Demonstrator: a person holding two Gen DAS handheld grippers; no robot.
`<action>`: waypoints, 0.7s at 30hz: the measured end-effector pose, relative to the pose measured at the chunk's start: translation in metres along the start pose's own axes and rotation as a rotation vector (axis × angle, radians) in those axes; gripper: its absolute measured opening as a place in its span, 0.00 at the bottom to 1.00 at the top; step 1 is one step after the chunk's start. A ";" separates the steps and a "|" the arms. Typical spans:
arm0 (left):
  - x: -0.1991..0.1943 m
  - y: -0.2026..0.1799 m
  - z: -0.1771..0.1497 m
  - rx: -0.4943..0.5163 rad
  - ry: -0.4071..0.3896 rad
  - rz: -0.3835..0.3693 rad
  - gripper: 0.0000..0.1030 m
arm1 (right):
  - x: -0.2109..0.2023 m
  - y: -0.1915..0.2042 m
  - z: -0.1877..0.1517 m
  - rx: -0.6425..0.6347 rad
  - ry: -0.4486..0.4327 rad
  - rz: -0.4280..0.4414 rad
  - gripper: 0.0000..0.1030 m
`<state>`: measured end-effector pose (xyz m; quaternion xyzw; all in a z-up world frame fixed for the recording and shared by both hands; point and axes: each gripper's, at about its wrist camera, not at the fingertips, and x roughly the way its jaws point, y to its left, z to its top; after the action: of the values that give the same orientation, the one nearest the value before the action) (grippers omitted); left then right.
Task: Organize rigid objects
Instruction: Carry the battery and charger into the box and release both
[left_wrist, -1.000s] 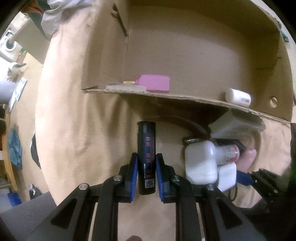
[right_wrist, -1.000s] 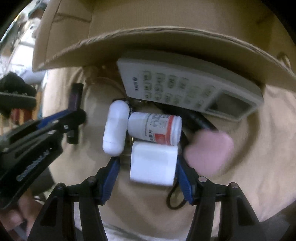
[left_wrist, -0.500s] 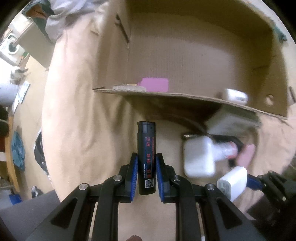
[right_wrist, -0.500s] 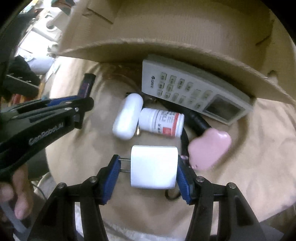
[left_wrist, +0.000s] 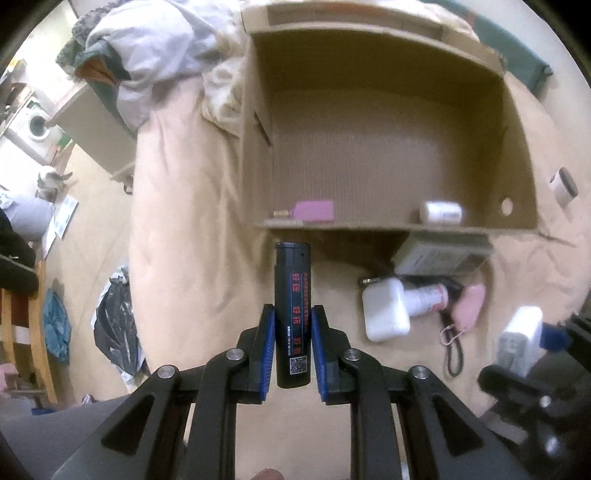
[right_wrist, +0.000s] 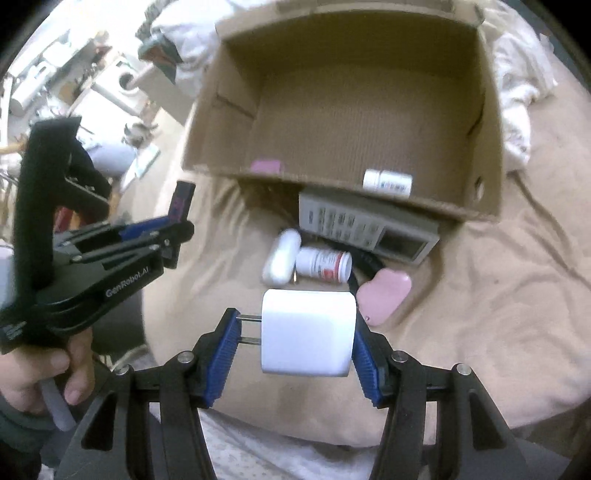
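Note:
My left gripper (left_wrist: 293, 350) is shut on a black lighter (left_wrist: 292, 310) with red print, held above the beige bed short of the cardboard box (left_wrist: 388, 92). My right gripper (right_wrist: 291, 354) is shut on a white plug charger (right_wrist: 306, 332), its prongs against the left pad. The box (right_wrist: 221, 110) holds a pink eraser-like block (left_wrist: 314, 211) and a small white bottle (left_wrist: 441, 212). On the bed before the box lie a grey remote (right_wrist: 365, 230), a white case (right_wrist: 281, 255), a pill bottle (right_wrist: 325, 264) and a pink heart-shaped thing (right_wrist: 384, 295).
The left gripper and the hand holding it show at the left of the right wrist view (right_wrist: 92, 266). Crumpled bedding (left_wrist: 147, 48) lies behind the box. The floor with a black bag (left_wrist: 114, 314) lies left of the bed edge.
Both grippers have risen and pulled back from the box with their objects. The white charger has been lifted off the pile by the right gripper. More of the box's inside shows.

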<state>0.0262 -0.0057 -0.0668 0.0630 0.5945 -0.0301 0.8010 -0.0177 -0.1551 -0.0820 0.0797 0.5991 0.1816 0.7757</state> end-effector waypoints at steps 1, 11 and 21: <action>-0.004 0.001 0.001 0.001 -0.008 -0.003 0.16 | -0.006 -0.001 0.002 0.001 -0.021 0.004 0.59; -0.047 -0.001 0.033 0.044 -0.131 0.006 0.16 | -0.051 -0.011 0.038 0.034 -0.197 0.065 0.59; -0.052 -0.005 0.083 0.059 -0.184 -0.026 0.16 | -0.083 -0.030 0.093 0.065 -0.357 0.056 0.59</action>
<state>0.0888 -0.0234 0.0064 0.0759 0.5181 -0.0635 0.8496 0.0589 -0.2050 0.0072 0.1523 0.4547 0.1668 0.8615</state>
